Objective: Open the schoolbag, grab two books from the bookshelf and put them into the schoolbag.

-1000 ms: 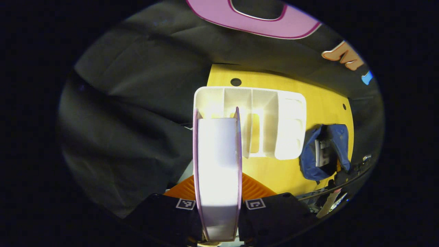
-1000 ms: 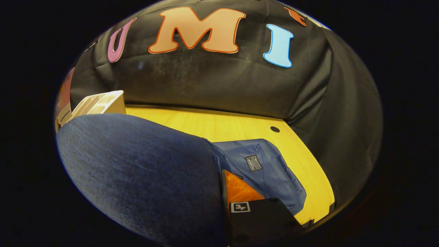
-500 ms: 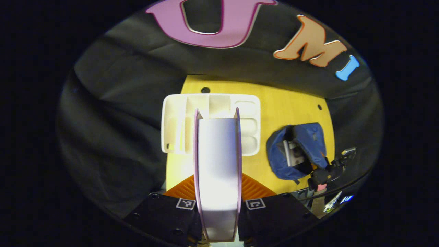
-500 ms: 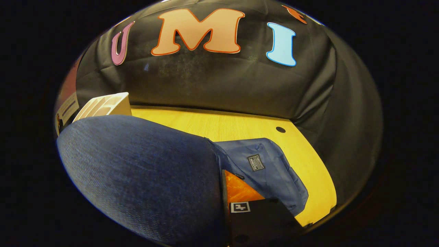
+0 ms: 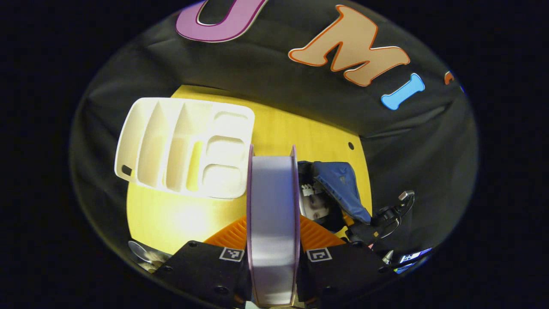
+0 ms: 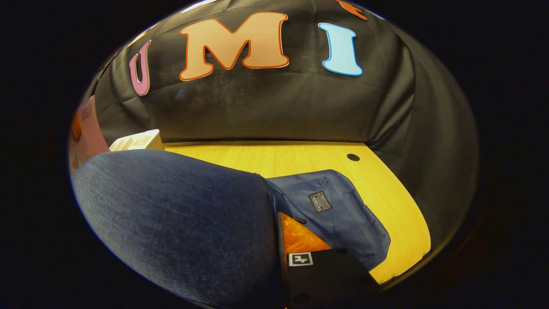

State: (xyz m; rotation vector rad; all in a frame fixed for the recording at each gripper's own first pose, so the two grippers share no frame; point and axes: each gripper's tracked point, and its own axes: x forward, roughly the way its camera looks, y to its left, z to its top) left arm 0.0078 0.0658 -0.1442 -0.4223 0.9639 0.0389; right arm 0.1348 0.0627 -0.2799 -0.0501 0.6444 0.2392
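My left gripper [image 5: 272, 219] is shut on a book [image 5: 272, 201] with purple covers, its white page edge facing me. Just behind the book's right side lies the blue schoolbag [image 5: 341, 189], open, with another book [image 5: 315, 206] inside. The white bookshelf [image 5: 184, 148] stands to the left on the yellow table. In the right gripper view, my right gripper [image 6: 276, 234] holds up the bag's blue flap [image 6: 180, 223]. One orange finger [image 6: 300, 238] presses on the flap and the other is hidden behind the cloth. The rest of the bag [image 6: 339, 214] lies beyond.
The yellow table [image 5: 171, 214] has a small round hole [image 5: 351, 146] near its far edge. My right gripper and the hand holding it [image 5: 379, 221] sit at the bag's near side. In the right gripper view, the bookshelf [image 6: 137, 140] peeks over the flap.
My left gripper has carried the book to the right, from over the bookshelf to right beside the open bag. The right gripper keeps holding the flap, nearly still.
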